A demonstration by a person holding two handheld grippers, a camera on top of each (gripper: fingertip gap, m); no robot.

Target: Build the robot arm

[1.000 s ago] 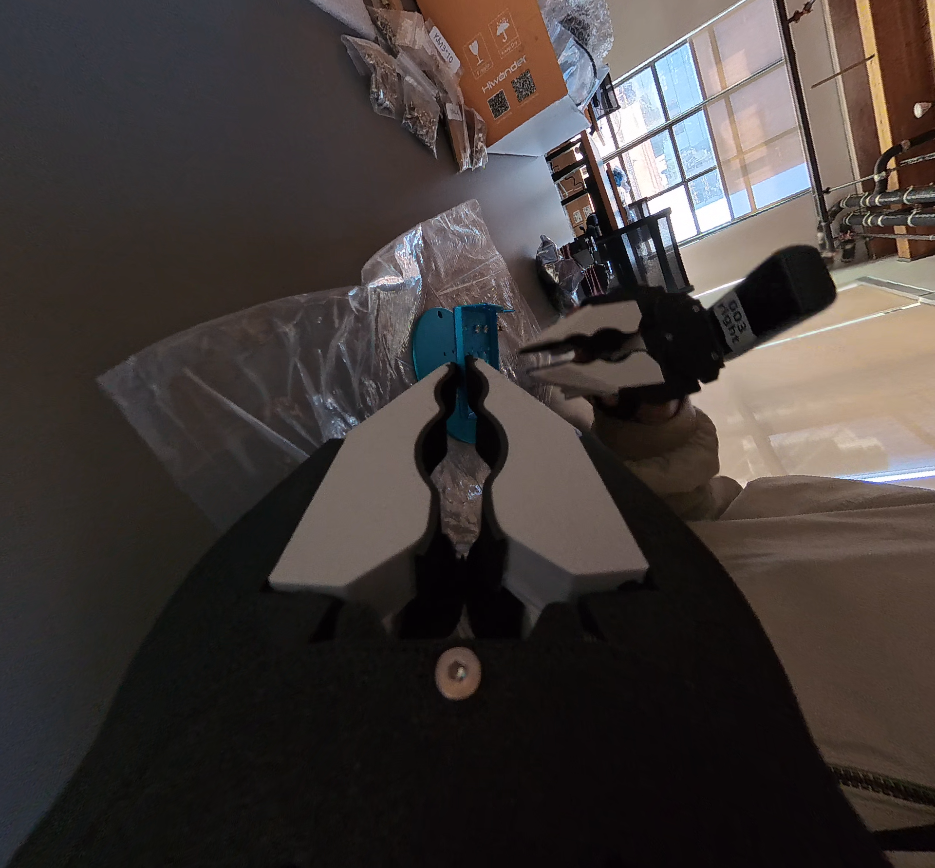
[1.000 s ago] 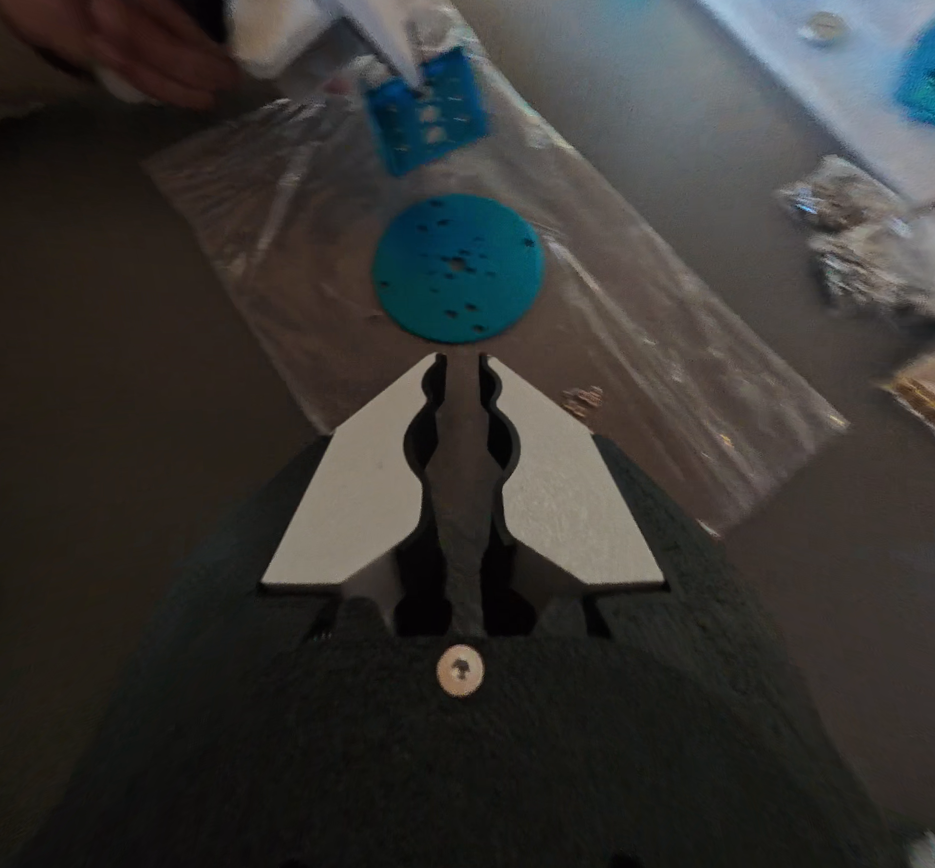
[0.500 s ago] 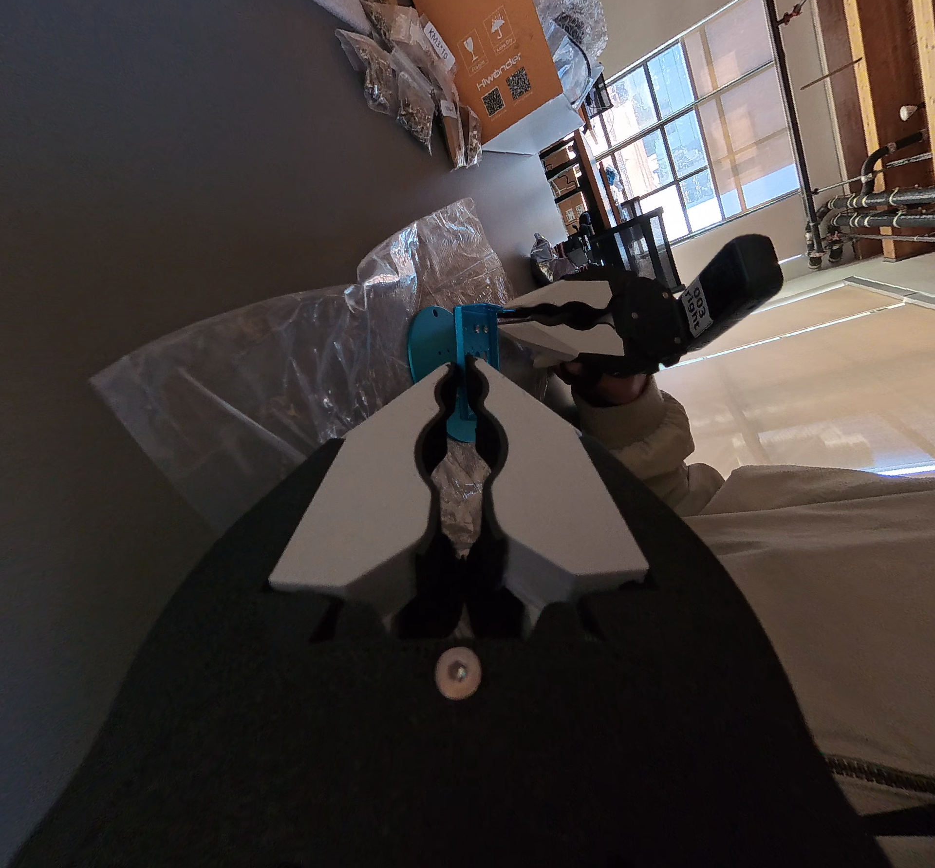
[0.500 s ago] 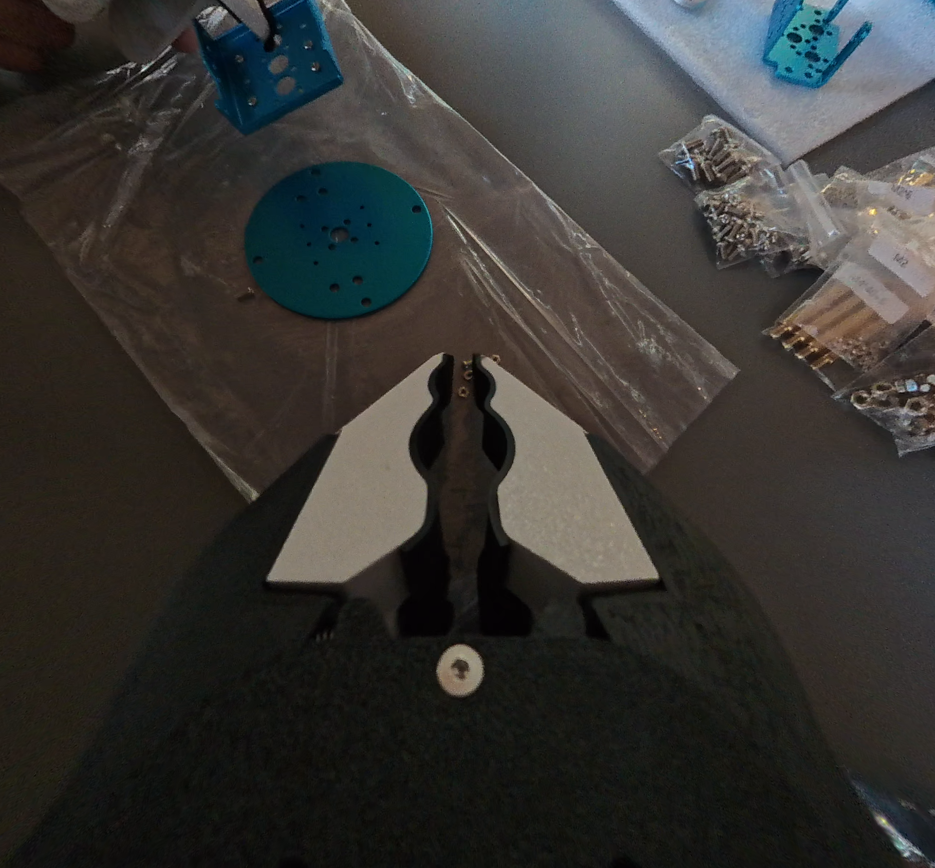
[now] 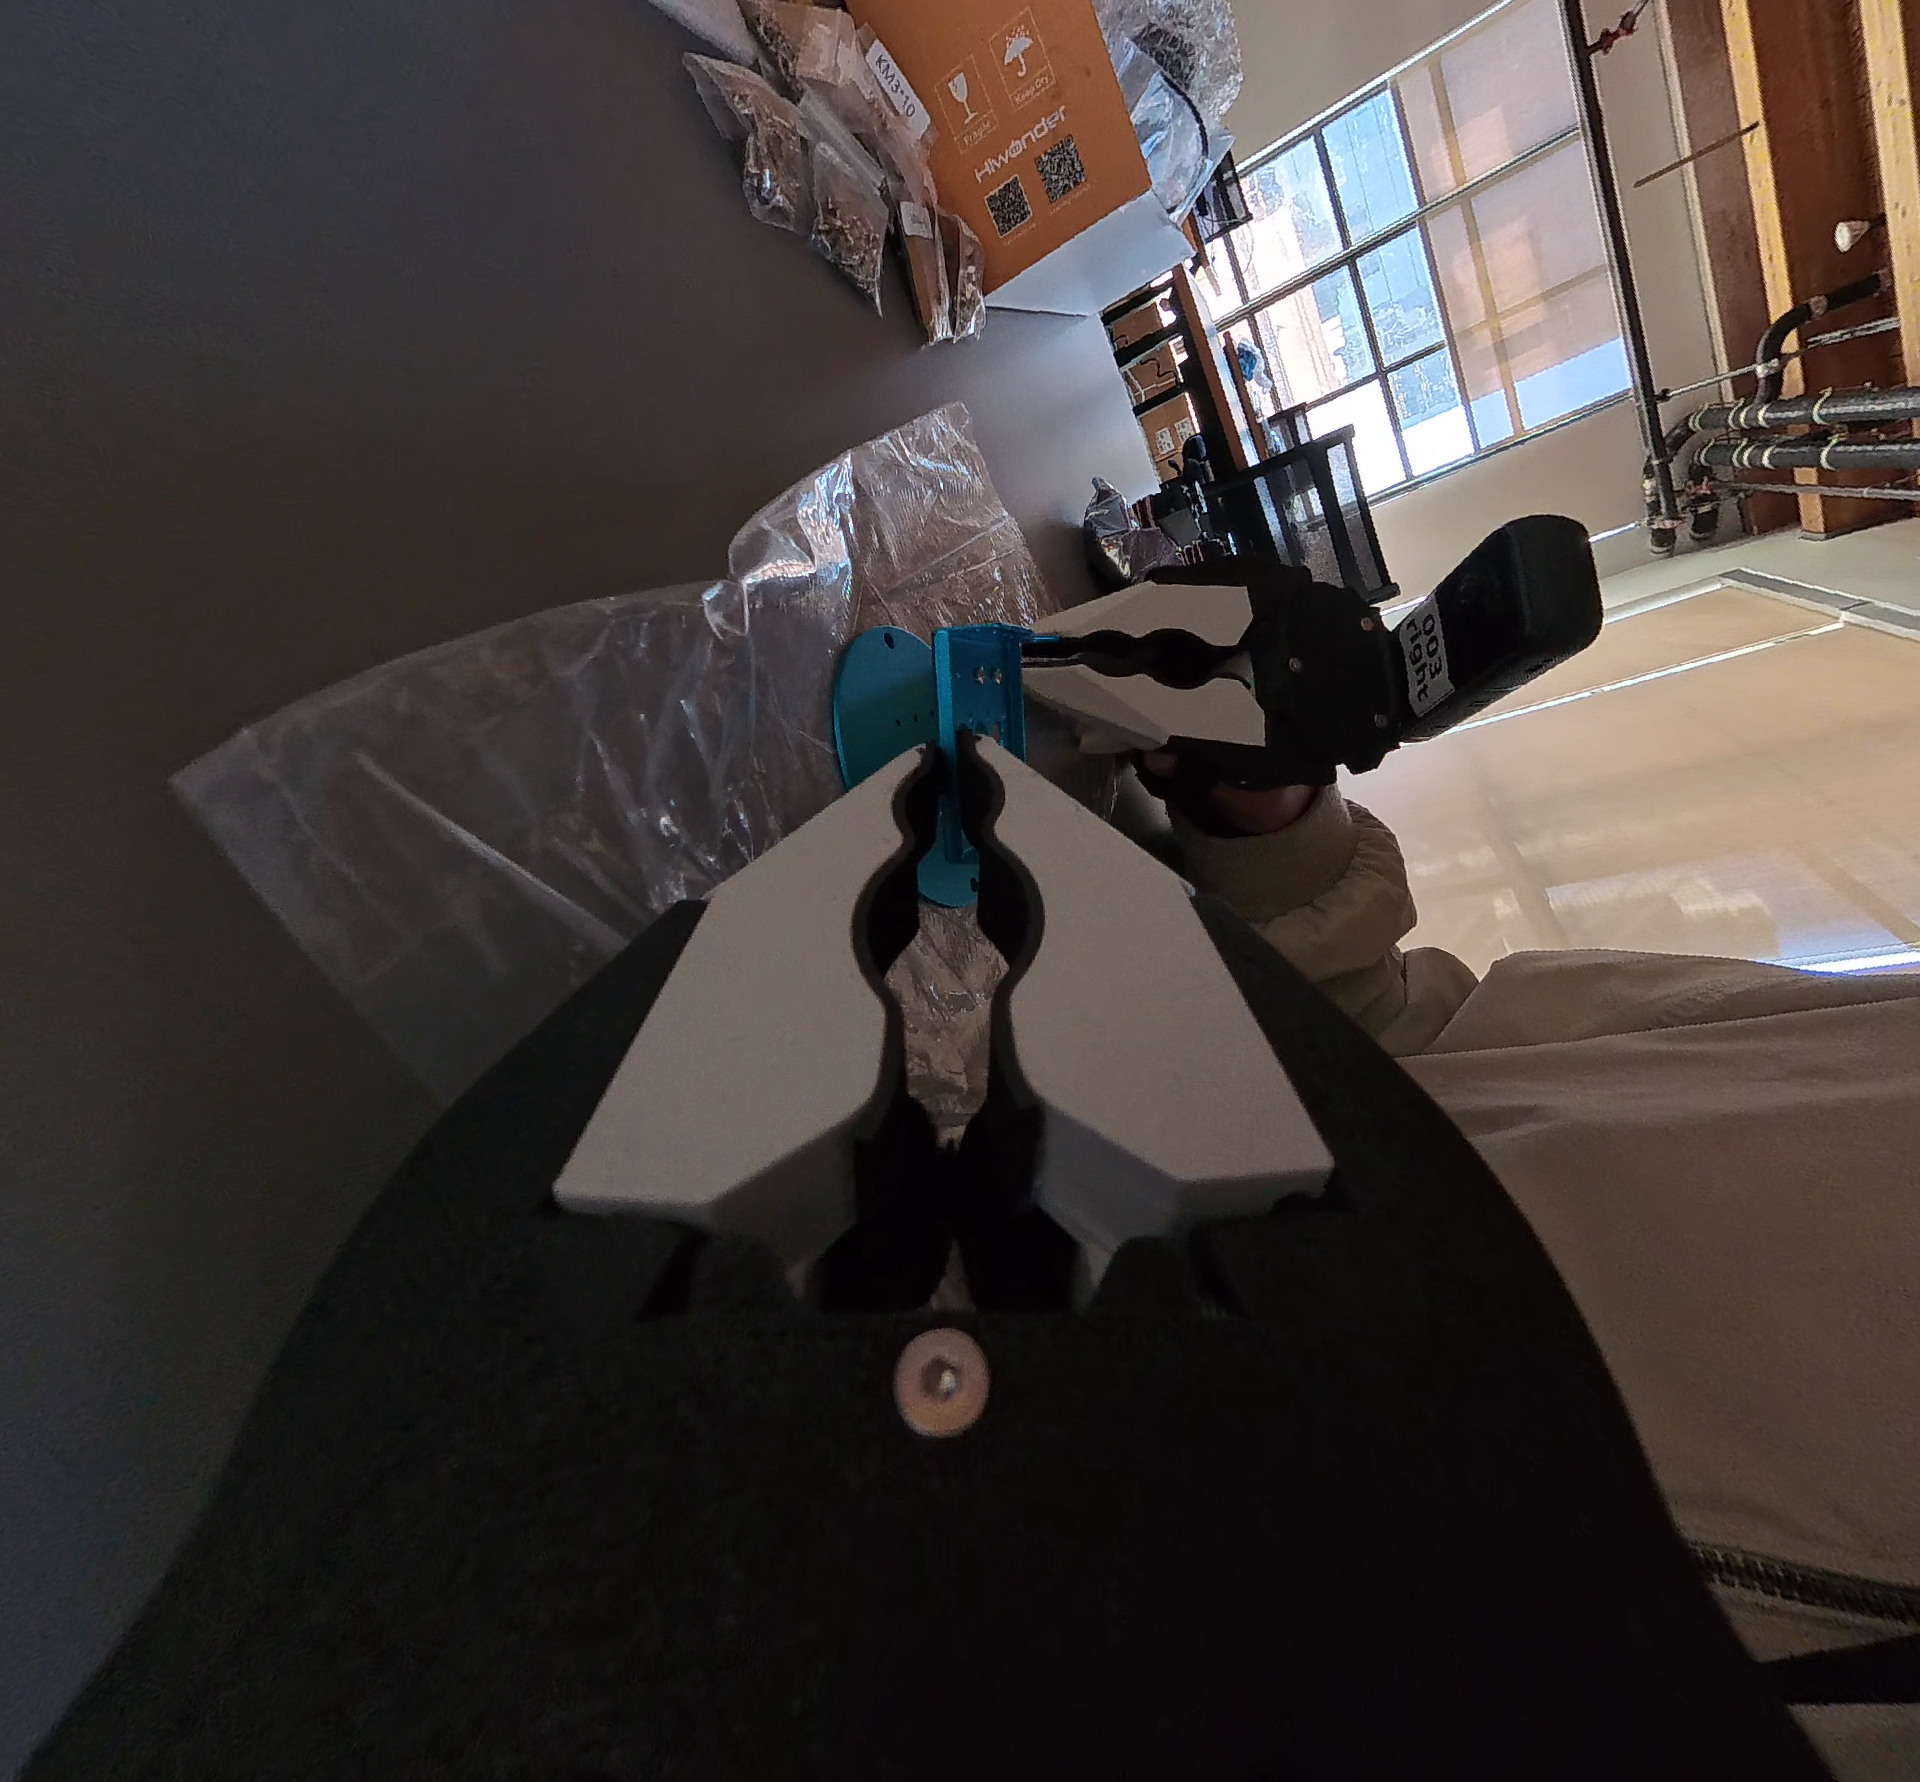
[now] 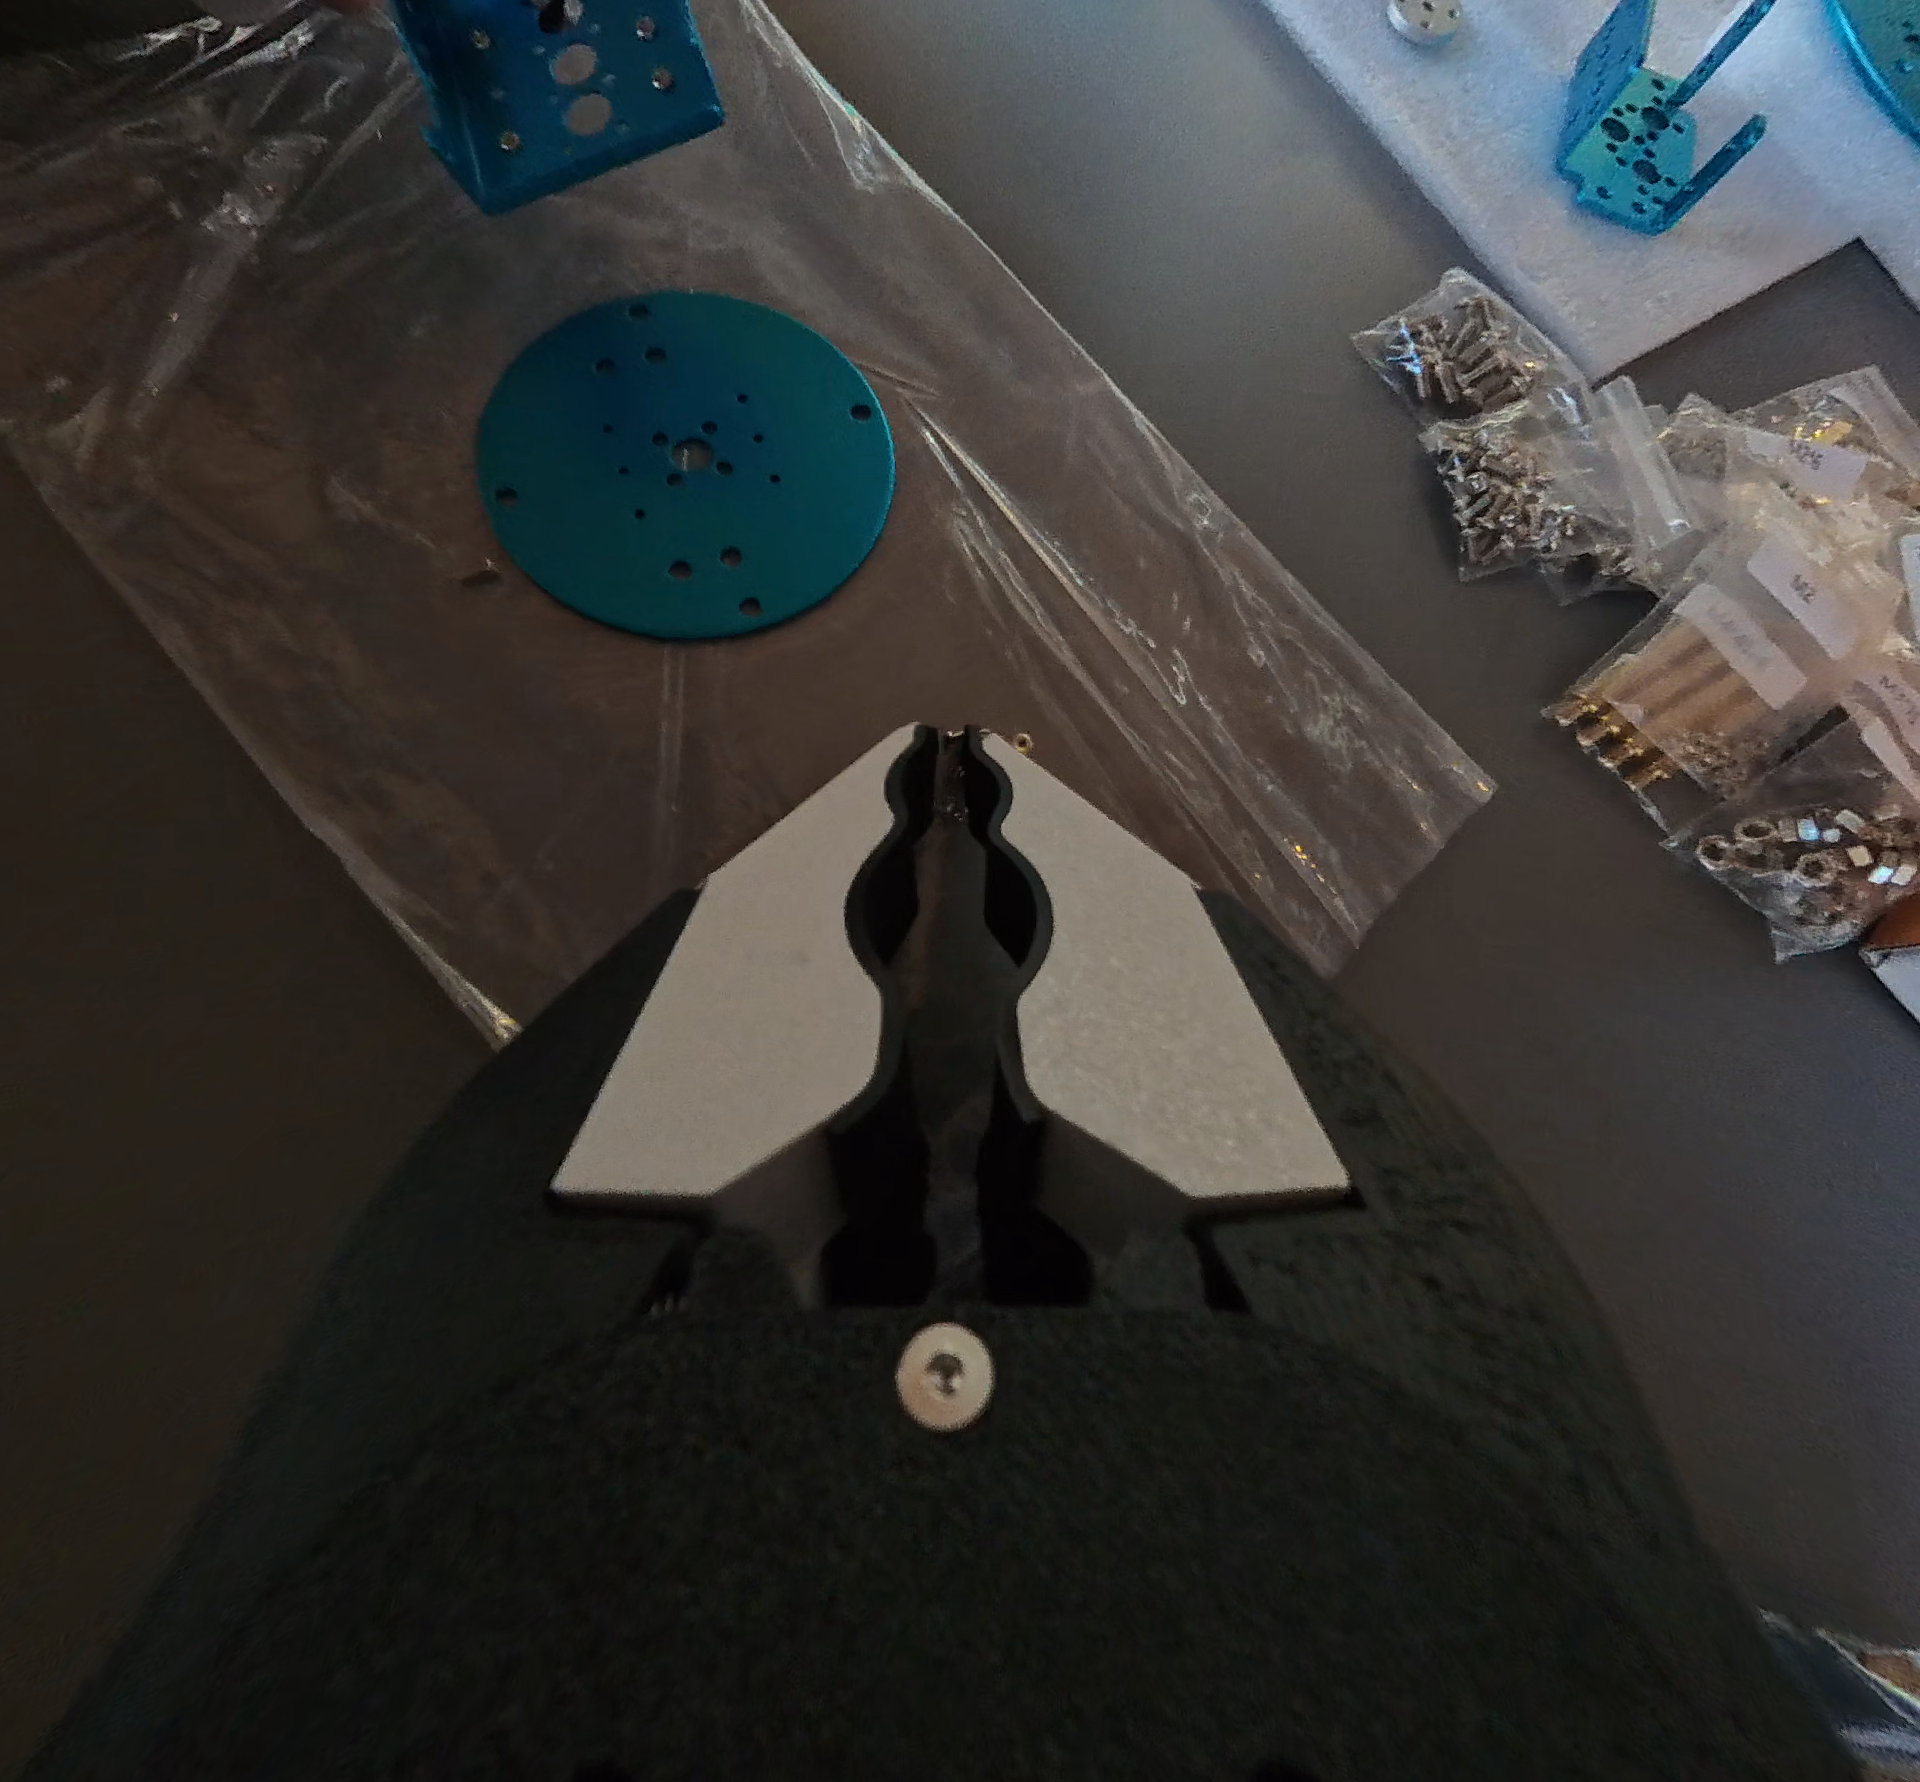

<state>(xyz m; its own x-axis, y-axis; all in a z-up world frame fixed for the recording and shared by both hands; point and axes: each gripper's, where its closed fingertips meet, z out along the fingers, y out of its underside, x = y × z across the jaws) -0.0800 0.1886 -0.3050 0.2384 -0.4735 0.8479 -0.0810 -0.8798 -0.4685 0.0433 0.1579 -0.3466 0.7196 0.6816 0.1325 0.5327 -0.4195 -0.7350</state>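
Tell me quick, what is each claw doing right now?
Left claw: shut on the blue bracket.
Right claw: shut on what looks like a tiny screw.

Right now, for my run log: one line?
left gripper: shut on blue bracket | right gripper: shut on small screw | blue disc: on plastic bag

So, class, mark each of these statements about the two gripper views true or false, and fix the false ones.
1. The left gripper grips a blue bracket. True.
2. The bags of screws lie on the plastic sheet. False: they lie on the bare table beside it.
3. The round plate has many holes. True.
4. The right gripper is wide open. False: its jaws are closed together.
5. The cardboard box is green. False: it is orange.
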